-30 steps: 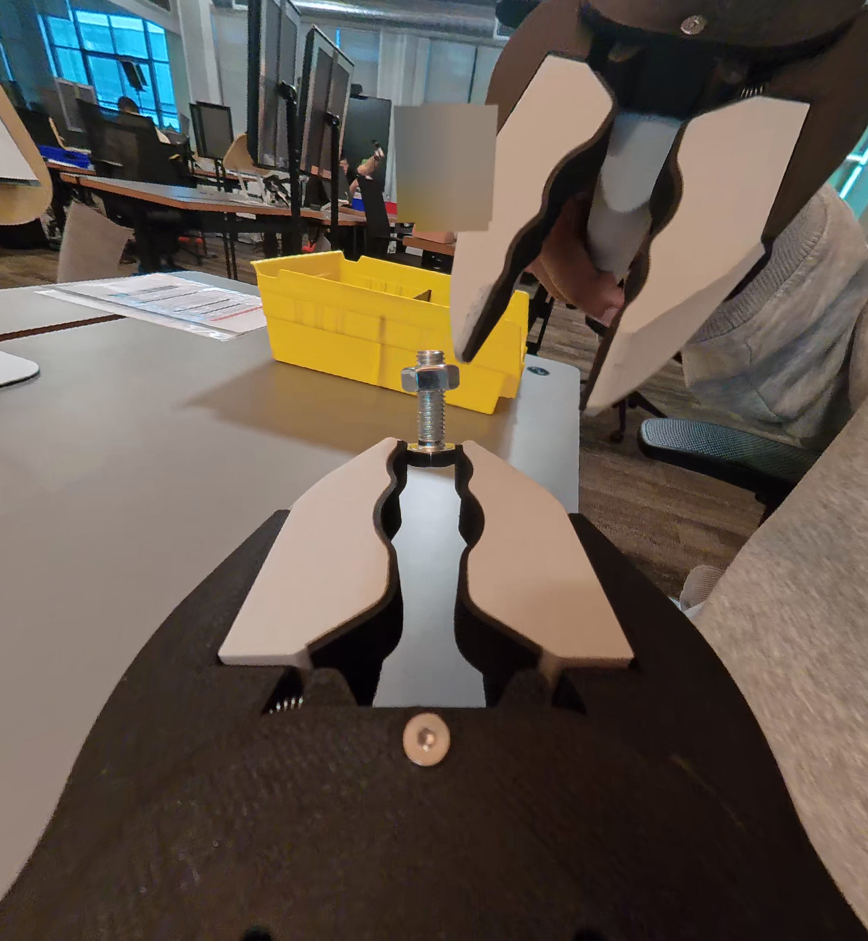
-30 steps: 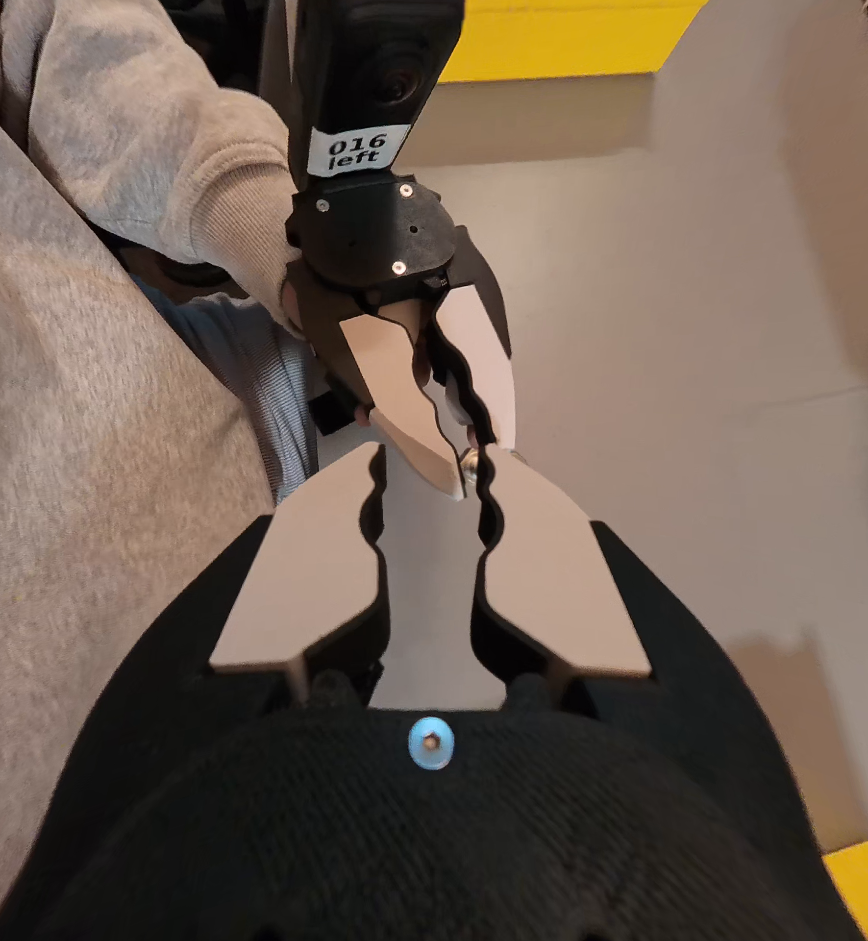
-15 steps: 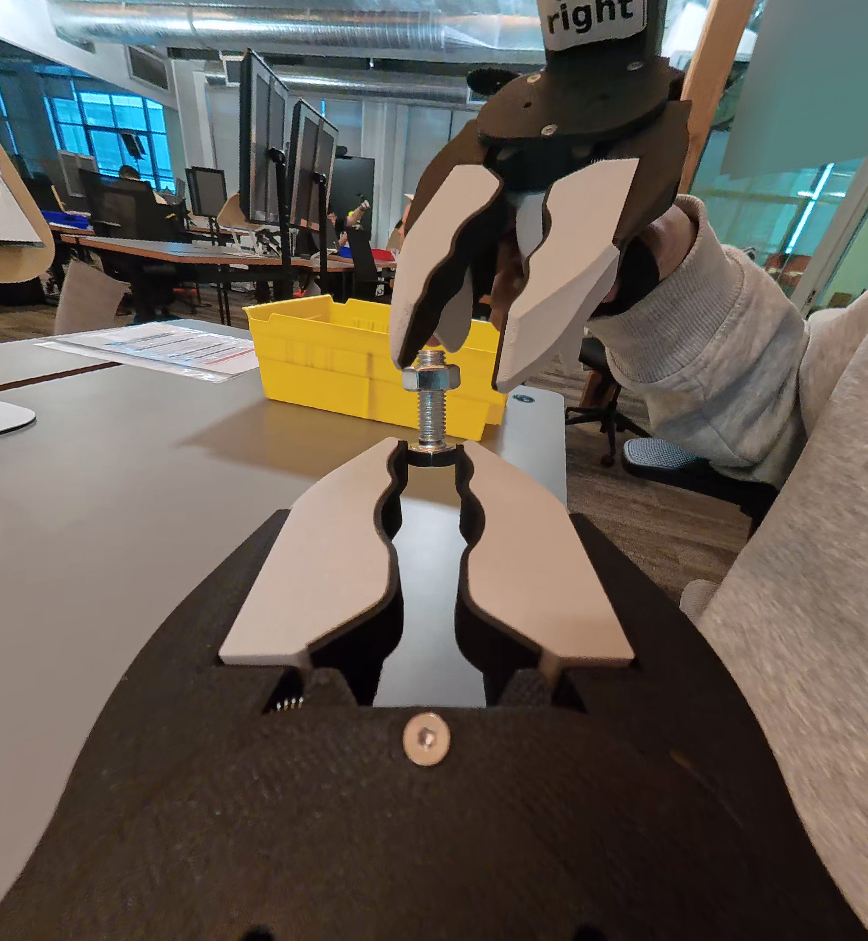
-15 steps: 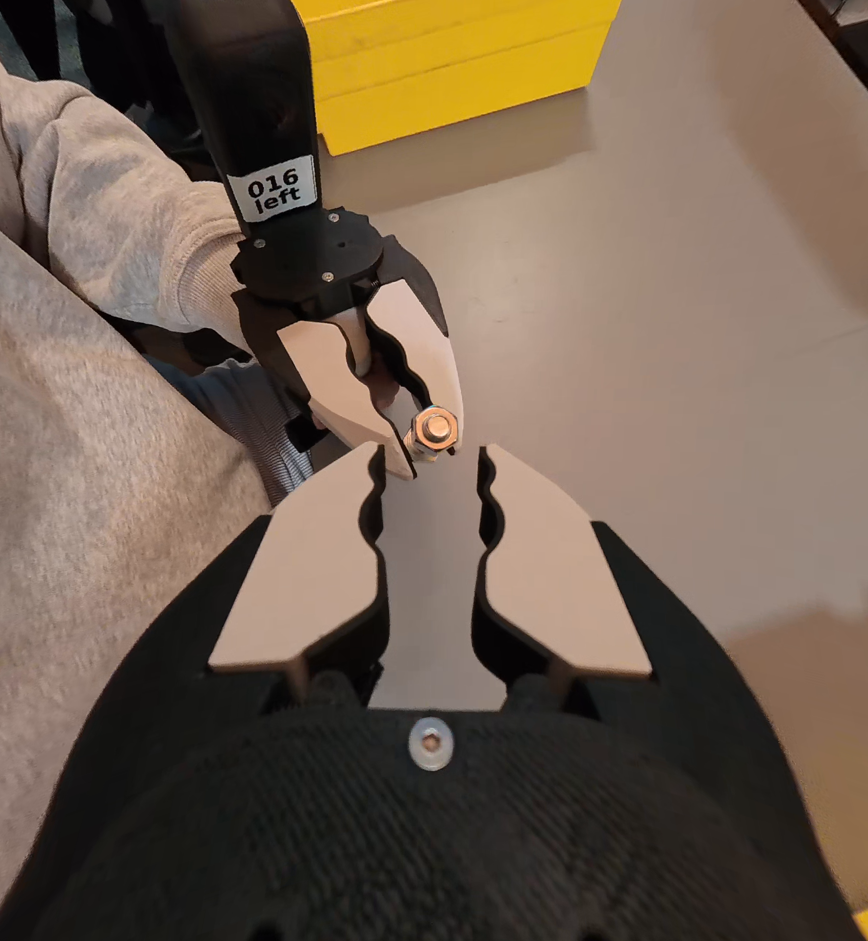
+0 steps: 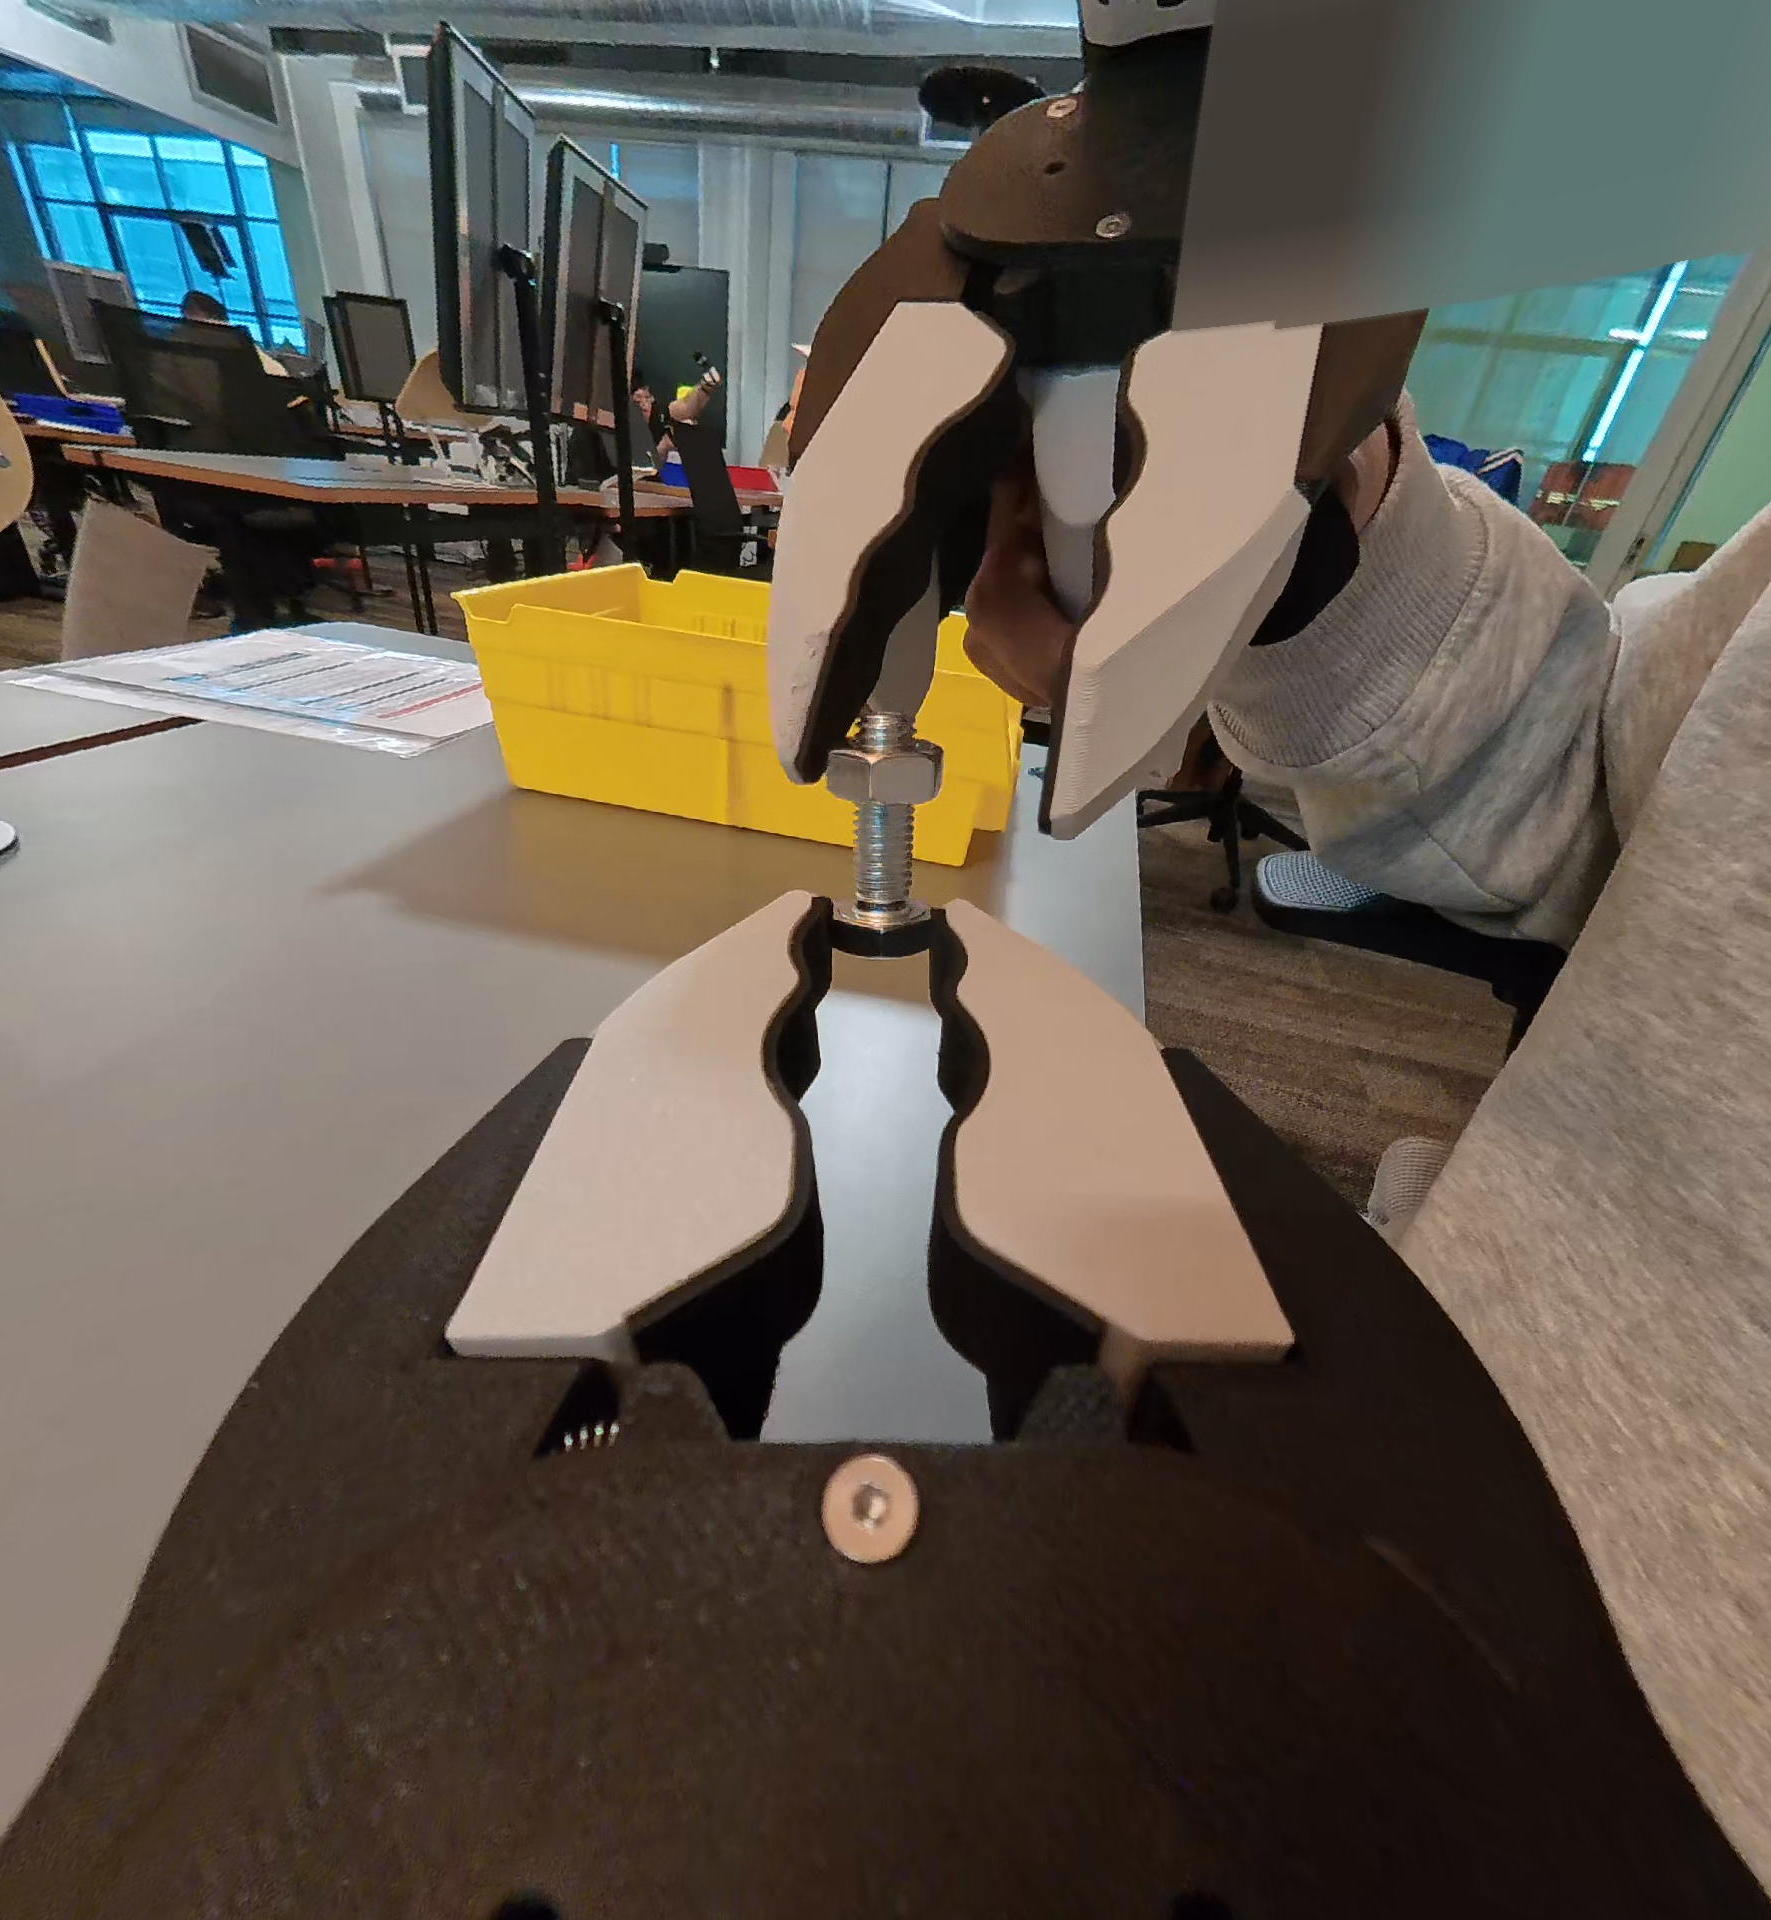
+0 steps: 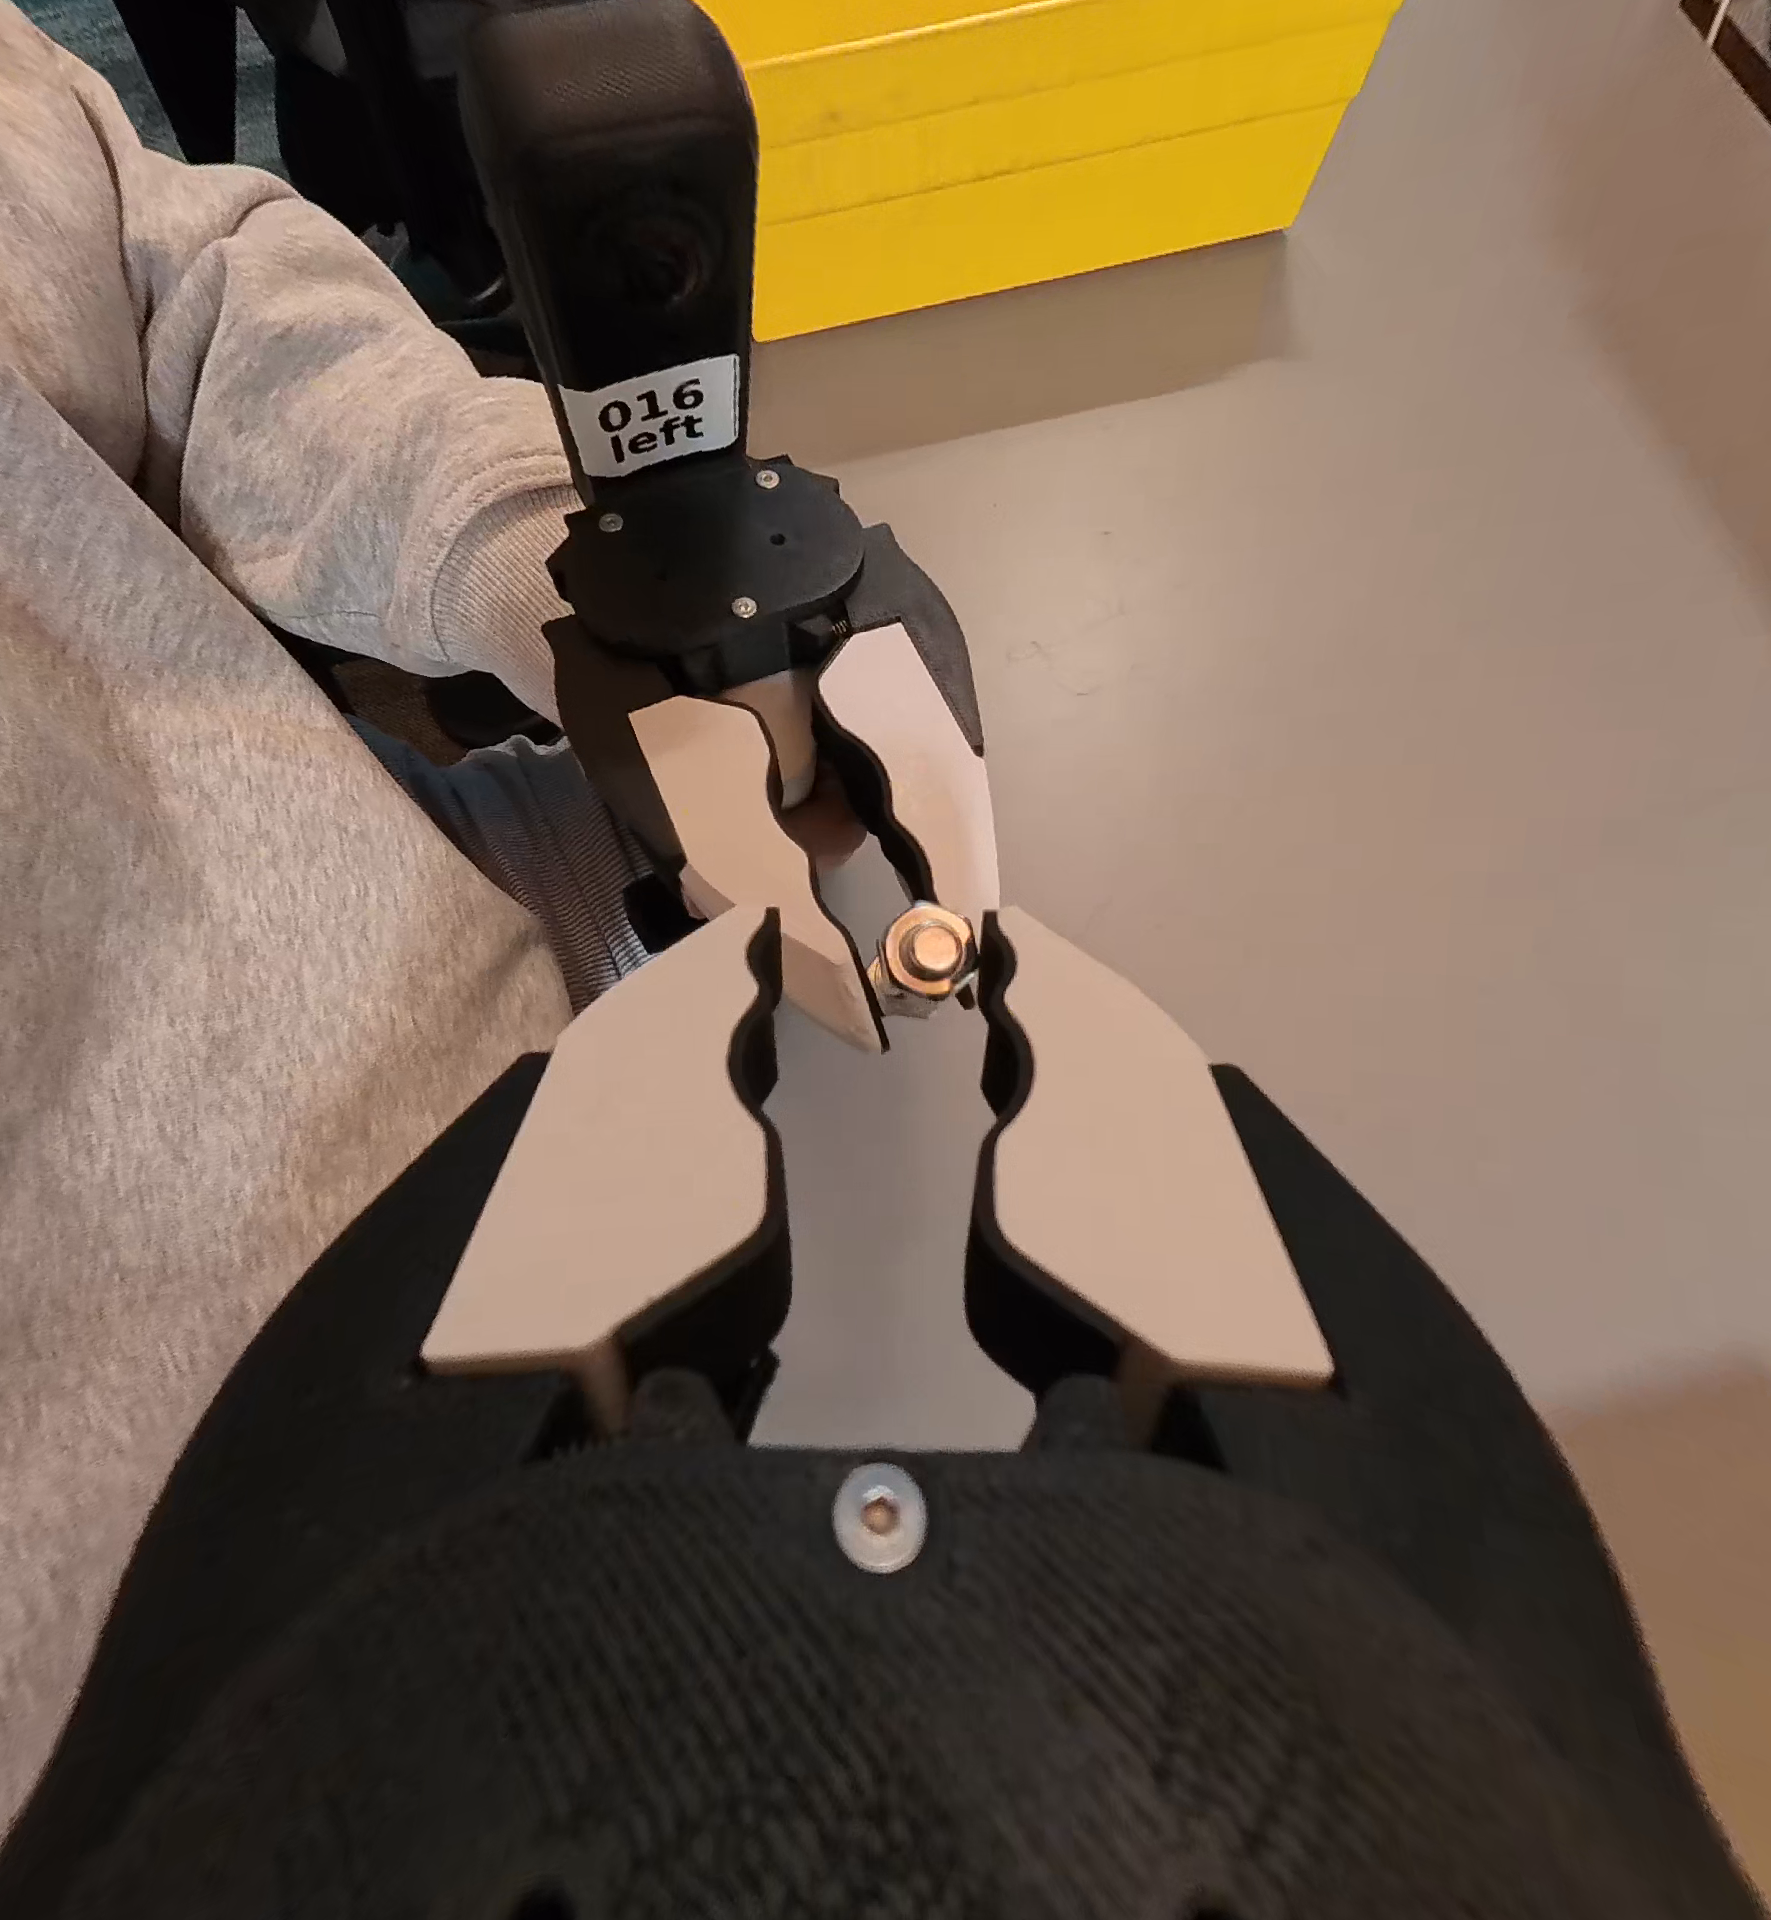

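The left gripper (image 5: 879, 920) is clamped on the head of a bolt (image 5: 883, 847) & holds it upright, long way up-down, above the near edge of the grey table (image 5: 237, 987). A nut (image 5: 883, 774) sits near the bolt's top. The right gripper (image 6: 876, 940) points down over the bolt, jaws apart, gripping nothing. One fingertip (image 6: 1000, 951) is right beside the nut, maybe touching; the other is apart. A yellow bin (image 5: 632, 675) sits behind the bolt.

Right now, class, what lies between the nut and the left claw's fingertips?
Only the bare threaded shank of the bolt, upright from the left claw to the nut; the left wrist view shows it.
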A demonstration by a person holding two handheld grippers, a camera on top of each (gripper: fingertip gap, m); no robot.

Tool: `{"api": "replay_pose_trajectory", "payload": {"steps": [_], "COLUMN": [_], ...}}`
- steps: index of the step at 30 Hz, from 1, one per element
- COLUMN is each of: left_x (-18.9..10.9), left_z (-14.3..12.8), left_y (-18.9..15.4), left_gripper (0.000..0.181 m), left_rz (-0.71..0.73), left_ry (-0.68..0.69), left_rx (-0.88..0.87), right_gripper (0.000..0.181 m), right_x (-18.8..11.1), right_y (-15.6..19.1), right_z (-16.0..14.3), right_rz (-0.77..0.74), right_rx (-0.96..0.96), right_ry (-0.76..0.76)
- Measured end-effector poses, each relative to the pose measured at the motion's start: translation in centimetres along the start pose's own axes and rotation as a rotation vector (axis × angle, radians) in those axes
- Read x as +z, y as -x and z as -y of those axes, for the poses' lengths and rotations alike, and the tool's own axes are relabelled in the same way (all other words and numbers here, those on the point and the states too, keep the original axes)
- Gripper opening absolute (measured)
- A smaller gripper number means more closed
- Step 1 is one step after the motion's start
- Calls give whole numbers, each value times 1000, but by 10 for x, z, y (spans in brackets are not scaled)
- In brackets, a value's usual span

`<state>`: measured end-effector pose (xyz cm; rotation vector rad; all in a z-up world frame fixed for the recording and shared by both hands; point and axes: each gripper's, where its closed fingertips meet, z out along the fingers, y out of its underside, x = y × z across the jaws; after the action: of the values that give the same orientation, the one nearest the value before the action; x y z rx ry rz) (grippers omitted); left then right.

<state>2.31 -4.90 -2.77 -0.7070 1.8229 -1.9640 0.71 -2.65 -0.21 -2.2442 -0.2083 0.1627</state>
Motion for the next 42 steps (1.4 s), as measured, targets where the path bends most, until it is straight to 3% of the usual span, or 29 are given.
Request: {"api": "replay_pose_trajectory", "payload": {"steps": [17, 25, 33, 42], "left_x": [-4, -4, -5, -3], "left_z": [8, 10, 10, 5], "left_y": [2, -2, -2, 0], "left_gripper": [18, 18, 18, 18], "left_rz": [3, -3, -5, 11], "left_ry": [-32, -30, -31, -3], "left_rx": [0, 37, 38, 46], "right_gripper": [30, 29, 26, 31], "right_x": [-15, -5, -16, -15], "right_y": [-8, -10, -29, -14], "right_z": [13, 4, -3, 6], "right_rz": [-89, -108, -175, -97], "right_rx": [-44, -58, -15, -12], "right_ry": [-61, -19, -2, -54]}}
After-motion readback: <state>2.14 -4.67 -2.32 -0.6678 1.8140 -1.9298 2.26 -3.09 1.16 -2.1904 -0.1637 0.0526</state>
